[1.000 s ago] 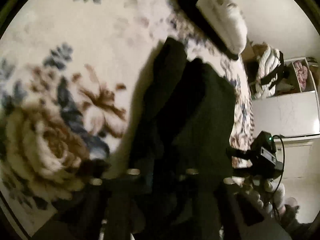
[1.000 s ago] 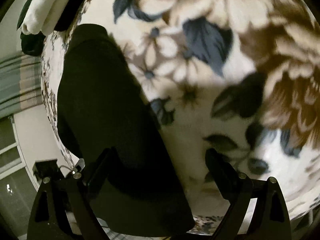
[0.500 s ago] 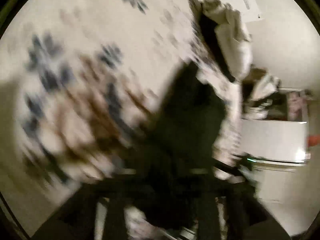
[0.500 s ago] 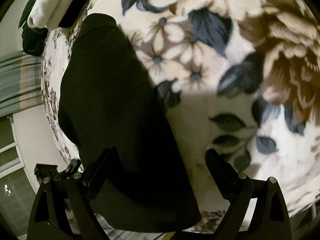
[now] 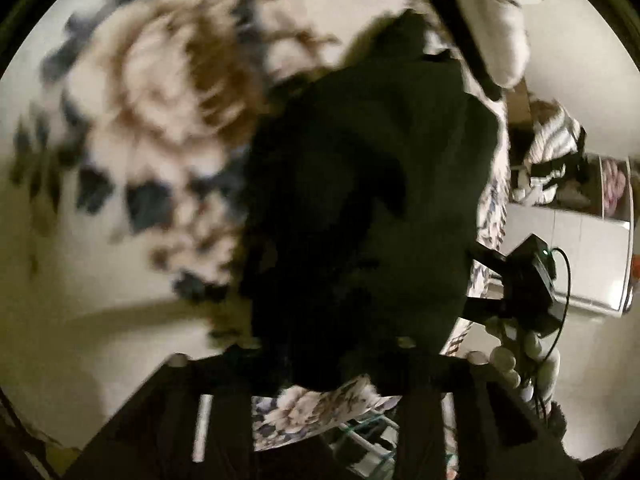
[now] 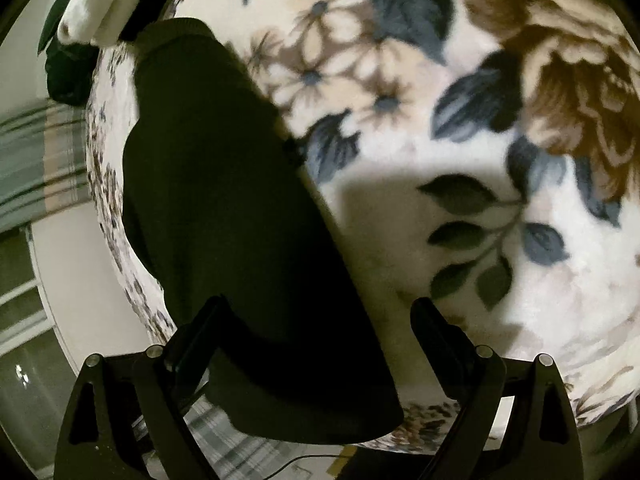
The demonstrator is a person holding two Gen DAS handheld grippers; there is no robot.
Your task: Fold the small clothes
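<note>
Left gripper (image 5: 326, 344): jaws have just been closing, and the garment (image 5: 360, 180) fills the space between them. Fingers are lost in dark cloth and blur, so I cannot tell whether the pads press on it.
Right gripper (image 6: 320, 308): jaws wide apart, holding nothing. One finger (image 6: 208, 320) hangs over the garment, the other over bare blanket (image 6: 440, 160), so the garment's long edge runs between them.
Garment: dark, laid lengthwise near the blanket's edge. Smooth and flat in the right view; bunched and raised at the end before the left gripper.
Reason for left position: judged to be taking up one end of the garment so that it can be carried over the rest.
Reason for right position: judged to be standing ready over the near edge, to pin or pick it up once the left has its hold. Fold not yet made.
Risk: thick, soft cloth may slip from a shallow pinch, and the blanket's pile could be caught with it.
Surface: plush floral blanket in cream, brown and blue, over what looks like a bed. Gripper shadow falls on it beside the garment.
Pile (image 6: 92, 4): white folded cloth at the blanket's far end, just beyond the garment; whether they touch I cannot tell.
Room: dim. White cabinet (image 5: 580, 248) and a shelf of bundled clothes (image 5: 556, 148) past the bed; striped cloth (image 6: 36, 152) hangs on the other side.
</note>
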